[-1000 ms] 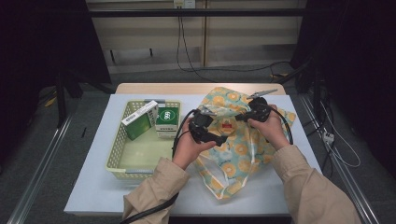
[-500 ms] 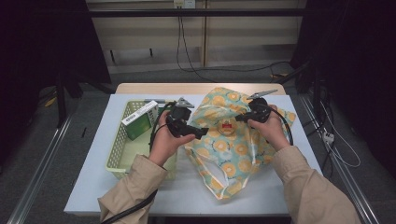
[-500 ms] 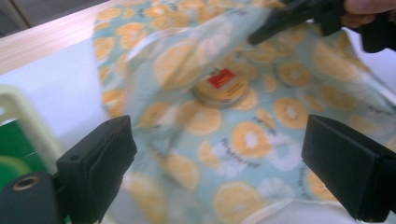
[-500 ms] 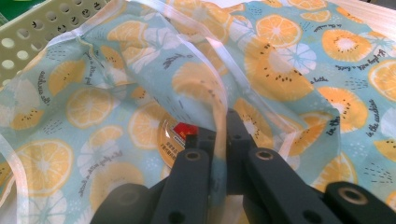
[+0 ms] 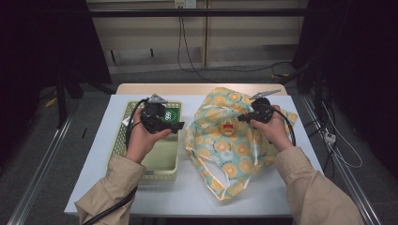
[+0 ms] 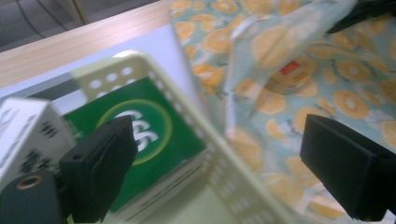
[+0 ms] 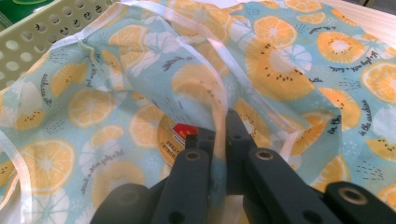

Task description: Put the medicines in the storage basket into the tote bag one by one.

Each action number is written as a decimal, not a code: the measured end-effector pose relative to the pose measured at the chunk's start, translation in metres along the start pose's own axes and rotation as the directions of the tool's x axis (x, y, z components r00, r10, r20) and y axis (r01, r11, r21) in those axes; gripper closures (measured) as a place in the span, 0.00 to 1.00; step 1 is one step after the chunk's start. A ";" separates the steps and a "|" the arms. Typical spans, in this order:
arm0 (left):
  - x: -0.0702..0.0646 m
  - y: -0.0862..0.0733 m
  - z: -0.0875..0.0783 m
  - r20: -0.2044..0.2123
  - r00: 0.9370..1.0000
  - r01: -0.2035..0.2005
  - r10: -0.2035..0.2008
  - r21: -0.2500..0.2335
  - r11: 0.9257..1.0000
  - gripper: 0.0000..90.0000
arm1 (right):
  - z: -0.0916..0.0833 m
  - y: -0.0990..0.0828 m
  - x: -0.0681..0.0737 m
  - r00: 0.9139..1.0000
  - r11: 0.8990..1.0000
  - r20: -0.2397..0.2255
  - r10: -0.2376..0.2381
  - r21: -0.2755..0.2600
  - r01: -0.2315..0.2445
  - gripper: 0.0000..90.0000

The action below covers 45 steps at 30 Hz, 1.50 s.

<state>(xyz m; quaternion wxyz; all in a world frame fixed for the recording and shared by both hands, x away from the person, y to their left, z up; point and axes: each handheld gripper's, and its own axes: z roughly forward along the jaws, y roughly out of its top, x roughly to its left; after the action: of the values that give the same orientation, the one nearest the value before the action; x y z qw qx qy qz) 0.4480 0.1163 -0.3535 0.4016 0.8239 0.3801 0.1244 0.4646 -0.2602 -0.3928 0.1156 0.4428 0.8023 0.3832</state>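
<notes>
Right tongs (image 7: 219,140): clamped on the fruit-print bag (image 5: 230,145) rim, holding its mouth up; a round tin (image 7: 173,135) lies inside.

Left tongs (image 6: 219,172): wide open, empty, above the basket (image 5: 123,140); green box (image 6: 144,135) just beneath. Advice: lower squarely over the box before closing.

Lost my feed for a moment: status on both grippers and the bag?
Left gripper open, over the basket by the green box. Right gripper shut on the fruit-print bag edge, mouth held up. Round tin inside. Nothing blocking.
</notes>
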 end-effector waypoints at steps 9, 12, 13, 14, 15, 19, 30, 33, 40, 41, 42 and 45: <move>0.019 -0.015 0.003 -0.058 0.998 0.017 -0.015 0.032 0.999 0.15 | 0.001 0.000 0.001 1.000 1.000 0.000 -0.004 0.006 0.004 0.99; 0.025 -0.018 0.007 -0.089 0.996 0.028 -0.025 0.035 0.999 0.13 | 0.002 0.000 0.001 1.000 1.000 0.000 -0.005 0.004 0.005 0.99; 0.026 -0.019 0.009 -0.103 0.994 0.028 -0.025 0.033 0.999 0.12 | 0.002 0.000 0.001 1.000 1.000 0.001 -0.005 0.003 0.005 0.99; 0.027 -0.019 0.011 -0.109 0.994 0.029 -0.026 0.032 0.999 0.12 | 0.002 0.000 0.001 1.000 1.000 0.001 -0.004 0.003 0.004 0.99; 0.027 -0.019 0.013 -0.114 0.993 0.030 -0.026 0.036 0.999 0.12 | 0.002 0.000 0.000 1.000 1.000 0.001 -0.001 0.002 0.001 0.99; 0.027 -0.019 0.022 -0.120 0.992 0.035 -0.030 0.042 0.999 0.09 | 0.002 0.000 0.000 1.000 1.000 -0.002 -0.003 0.002 0.003 0.99; 0.022 -0.012 0.037 -0.136 0.991 0.008 0.001 0.061 0.998 0.07 | 0.002 -0.001 -0.001 1.000 1.000 -0.006 -0.001 0.004 0.001 0.99; 0.020 -0.011 0.042 -0.146 0.989 0.005 0.005 0.070 0.998 0.07 | 0.001 -0.001 -0.001 1.000 1.000 -0.008 -0.001 0.000 0.001 0.99; 0.020 -0.011 0.045 -0.163 0.987 0.001 0.011 0.075 0.997 0.05 | 0.002 -0.002 -0.002 1.000 1.000 -0.010 0.003 -0.007 -0.003 0.99; 0.020 -0.011 0.045 -0.167 0.986 0.000 0.012 0.074 0.997 0.06 | 0.002 -0.002 -0.002 1.000 1.000 -0.011 0.006 -0.003 -0.006 0.99; 0.020 -0.012 0.045 -0.167 0.986 0.001 0.011 0.071 0.997 0.06 | 0.002 -0.003 -0.002 1.000 1.000 -0.010 0.004 -0.002 -0.004 0.99; 0.021 -0.013 0.043 -0.174 0.985 -0.004 0.017 0.075 0.997 0.06 | 0.002 -0.003 -0.002 1.000 1.000 -0.010 0.003 -0.002 -0.003 0.99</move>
<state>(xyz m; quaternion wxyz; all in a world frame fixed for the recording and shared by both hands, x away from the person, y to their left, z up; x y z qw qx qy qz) 0.4770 0.1123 -0.3932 0.3354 0.8262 0.4136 0.1840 0.4650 -0.2620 -0.3971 0.1114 0.4418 0.8019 0.3865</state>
